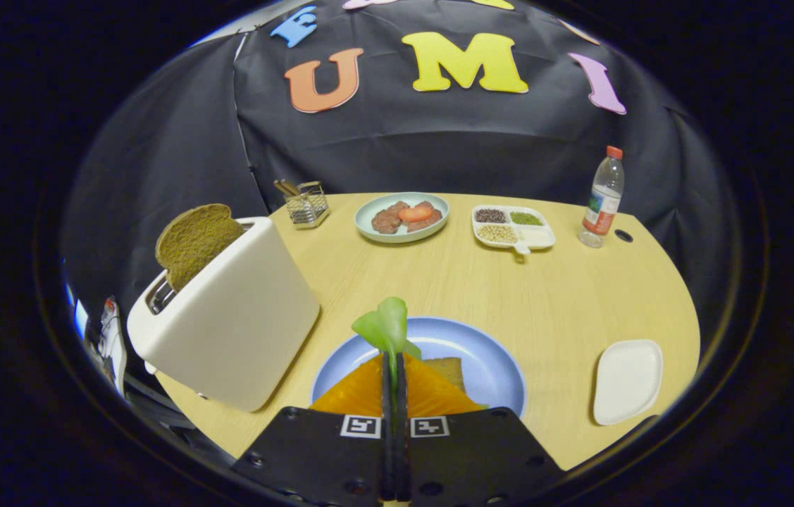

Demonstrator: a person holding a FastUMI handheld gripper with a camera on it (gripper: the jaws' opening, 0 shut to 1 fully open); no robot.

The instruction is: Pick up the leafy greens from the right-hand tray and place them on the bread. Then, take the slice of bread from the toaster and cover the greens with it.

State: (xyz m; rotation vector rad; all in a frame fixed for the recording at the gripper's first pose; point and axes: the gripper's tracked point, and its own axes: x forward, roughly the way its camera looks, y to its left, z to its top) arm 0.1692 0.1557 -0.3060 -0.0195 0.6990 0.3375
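My gripper (394,366) is shut on the leafy greens (384,328), whose pale green leaf sticks up past the fingertips. Directly below the fingers lies a blue plate (488,362). On it rests a slice of bread (451,371), with a corner showing to the right of the fingers. To the left stands a white toaster (227,331) with a brown slice of bread (196,241) poking out of its slot. The white tray (628,380) on the right is bare.
At the back of the wooden table sit a wire holder (306,204), a pale plate with meat and tomato (402,215), a divided dish of grains (513,227) and a plastic bottle (602,198). The table's front edge curves just right of the white tray.
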